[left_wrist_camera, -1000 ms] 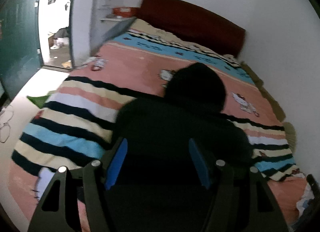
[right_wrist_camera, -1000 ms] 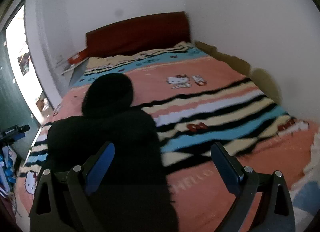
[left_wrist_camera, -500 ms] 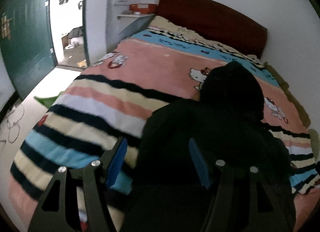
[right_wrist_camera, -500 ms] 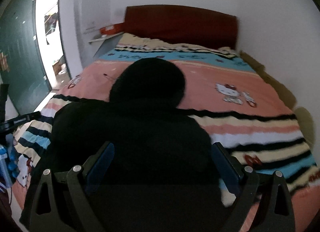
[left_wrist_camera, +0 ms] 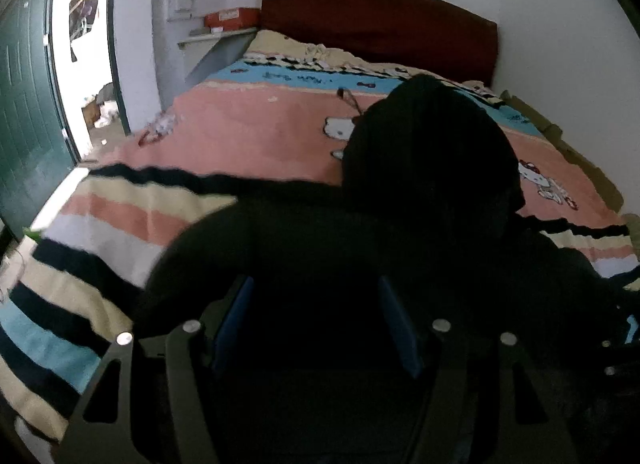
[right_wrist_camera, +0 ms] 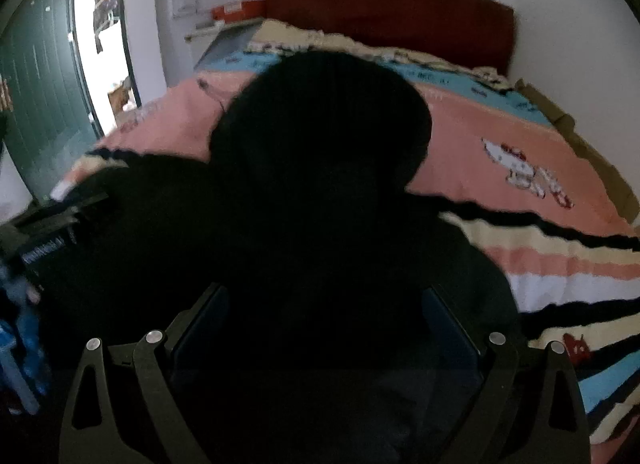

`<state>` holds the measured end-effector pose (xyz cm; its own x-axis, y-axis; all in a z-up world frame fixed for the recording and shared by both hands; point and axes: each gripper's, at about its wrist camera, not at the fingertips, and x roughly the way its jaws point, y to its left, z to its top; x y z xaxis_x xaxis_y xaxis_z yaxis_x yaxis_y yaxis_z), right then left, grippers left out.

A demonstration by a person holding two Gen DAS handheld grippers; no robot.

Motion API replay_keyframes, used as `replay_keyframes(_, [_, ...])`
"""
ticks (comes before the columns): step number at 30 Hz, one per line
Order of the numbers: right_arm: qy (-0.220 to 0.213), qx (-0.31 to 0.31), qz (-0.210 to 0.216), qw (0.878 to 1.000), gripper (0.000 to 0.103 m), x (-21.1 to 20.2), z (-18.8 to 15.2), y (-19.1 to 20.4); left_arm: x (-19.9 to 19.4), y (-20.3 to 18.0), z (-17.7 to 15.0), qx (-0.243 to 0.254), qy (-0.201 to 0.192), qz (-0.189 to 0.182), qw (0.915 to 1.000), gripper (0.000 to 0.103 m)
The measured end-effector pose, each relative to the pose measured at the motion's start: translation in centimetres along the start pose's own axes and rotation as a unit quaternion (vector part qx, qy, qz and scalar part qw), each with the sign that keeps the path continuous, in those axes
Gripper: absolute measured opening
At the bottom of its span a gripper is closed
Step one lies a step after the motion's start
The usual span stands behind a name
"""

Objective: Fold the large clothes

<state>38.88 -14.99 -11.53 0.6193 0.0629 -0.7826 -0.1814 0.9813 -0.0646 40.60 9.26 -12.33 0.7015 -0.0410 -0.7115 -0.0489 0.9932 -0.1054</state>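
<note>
A black hooded garment [left_wrist_camera: 400, 223] lies on the striped bed blanket [left_wrist_camera: 248, 135], hood pointing toward the headboard. It also fills the middle of the right wrist view [right_wrist_camera: 320, 191]. My left gripper [left_wrist_camera: 316, 324] hangs open over the garment's lower body, blue pads apart, nothing between them. My right gripper [right_wrist_camera: 324, 328] is open wide over the same lower part, empty. The garment's near hem is hidden under both grippers.
A dark red headboard [left_wrist_camera: 380, 19] backs the bed against a white wall. A shelf with a red box [left_wrist_camera: 230, 19] stands at the bed's left. An open green door [left_wrist_camera: 24, 111] and bright doorway are on the left. The other gripper [right_wrist_camera: 44, 240] shows at the left edge.
Both grippers have swung over the black garment, so it now sits centred in each view. The jaws stayed open throughout.
</note>
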Motion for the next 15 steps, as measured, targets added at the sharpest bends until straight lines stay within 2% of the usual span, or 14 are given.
replay_keyframes(3, [-0.004, -0.015, 0.008, 1.000, 0.098, 1.5, -1.4, -1.2, 0.8, 0.1, -1.3, 0.001, -0.003, -0.008, 1.0000, 0.067])
replay_keyframes(8, [0.006, 0.027, 0.050, 0.998, 0.101, 3.4, -3.1, -4.0, 2.2, -0.6, -2.7, 0.009, -0.005, -0.007, 0.9999, 0.071])
replay_keyframes(12, [0.001, 0.001, 0.019, 1.000, 0.101, 4.2, -3.4, -2.9, 3.2, -0.9, -3.0, 0.012, -0.003, 0.000, 0.9999, 0.072])
replay_keyframes(15, [0.003, -0.001, 0.017, 1.000, 0.101, 4.9, -3.4, -2.9, 3.5, -1.0, -3.2, 0.013, 0.001, 0.003, 0.9999, 0.072])
